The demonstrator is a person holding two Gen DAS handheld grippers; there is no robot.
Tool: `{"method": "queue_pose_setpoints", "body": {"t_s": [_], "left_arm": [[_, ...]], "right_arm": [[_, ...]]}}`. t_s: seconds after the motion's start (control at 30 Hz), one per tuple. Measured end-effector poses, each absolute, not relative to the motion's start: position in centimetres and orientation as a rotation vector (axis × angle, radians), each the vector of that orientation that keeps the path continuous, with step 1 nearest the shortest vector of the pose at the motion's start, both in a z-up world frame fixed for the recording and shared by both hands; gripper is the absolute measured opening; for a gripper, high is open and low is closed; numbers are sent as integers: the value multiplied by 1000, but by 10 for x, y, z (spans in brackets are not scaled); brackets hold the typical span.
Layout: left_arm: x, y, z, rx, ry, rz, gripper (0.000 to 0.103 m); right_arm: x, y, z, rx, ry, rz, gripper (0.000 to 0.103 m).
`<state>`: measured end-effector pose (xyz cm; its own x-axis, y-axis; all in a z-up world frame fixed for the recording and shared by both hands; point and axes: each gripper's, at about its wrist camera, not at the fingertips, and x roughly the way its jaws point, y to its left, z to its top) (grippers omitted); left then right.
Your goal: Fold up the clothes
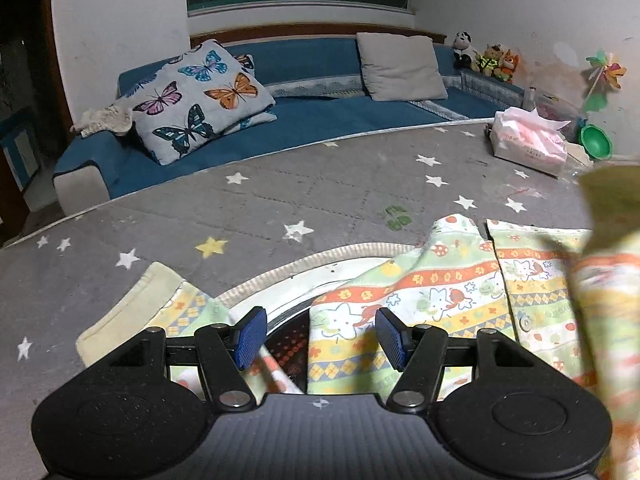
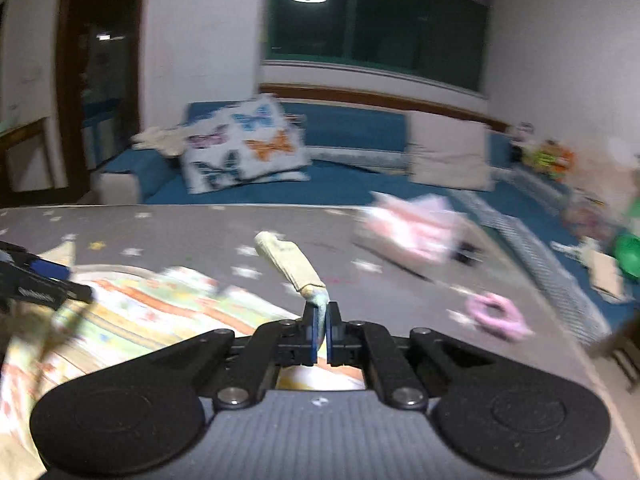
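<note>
A child's patterned garment [image 1: 440,292] with orange, green and yellow bands lies on the grey star-print mat [image 1: 240,208]. Its cream collar and a cream cuff [image 1: 128,312] show in the left wrist view. My left gripper [image 1: 320,340] is open just above the neck opening, with cloth between and under its blue pads. My right gripper [image 2: 321,332] is shut on a cream cuff of the garment [image 2: 292,264] and holds it lifted above the mat. That lifted sleeve shows blurred at the right edge of the left wrist view [image 1: 608,280]. The garment's body lies to the left in the right wrist view [image 2: 140,312].
A pink tissue pack [image 1: 528,144] sits at the mat's far right. A pink hair tie [image 2: 496,316] lies on the mat right of my right gripper. Behind the mat is a blue sofa [image 1: 320,116] with a butterfly pillow [image 1: 196,96], a beige cushion and plush toys.
</note>
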<state>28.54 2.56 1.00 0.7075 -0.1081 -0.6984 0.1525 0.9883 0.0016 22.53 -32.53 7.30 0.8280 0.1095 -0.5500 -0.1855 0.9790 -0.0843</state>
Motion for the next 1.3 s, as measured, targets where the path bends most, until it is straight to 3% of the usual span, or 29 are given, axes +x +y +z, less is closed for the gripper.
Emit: {"method": "queue_pose_setpoints", "body": {"t_s": [0.4, 0.63, 0.87, 1.03, 1.1, 1.3], "left_arm": [[258, 56, 15, 45, 729, -57, 63], [255, 95, 24, -71, 718, 32, 63], [298, 85, 21, -113, 790, 56, 62], [312, 74, 8, -22, 828, 121, 30], [310, 77, 8, -14, 828, 132, 10], [275, 108, 25, -96, 777, 177, 2]], "right_arm": [[155, -438, 38, 14, 699, -124, 3], [143, -445, 30, 48, 724, -133, 4], [150, -441, 29, 51, 726, -118, 5], [152, -440, 31, 50, 726, -115, 5], [153, -440, 31, 51, 726, -114, 5], [147, -440, 39, 63, 703, -103, 5]]}}
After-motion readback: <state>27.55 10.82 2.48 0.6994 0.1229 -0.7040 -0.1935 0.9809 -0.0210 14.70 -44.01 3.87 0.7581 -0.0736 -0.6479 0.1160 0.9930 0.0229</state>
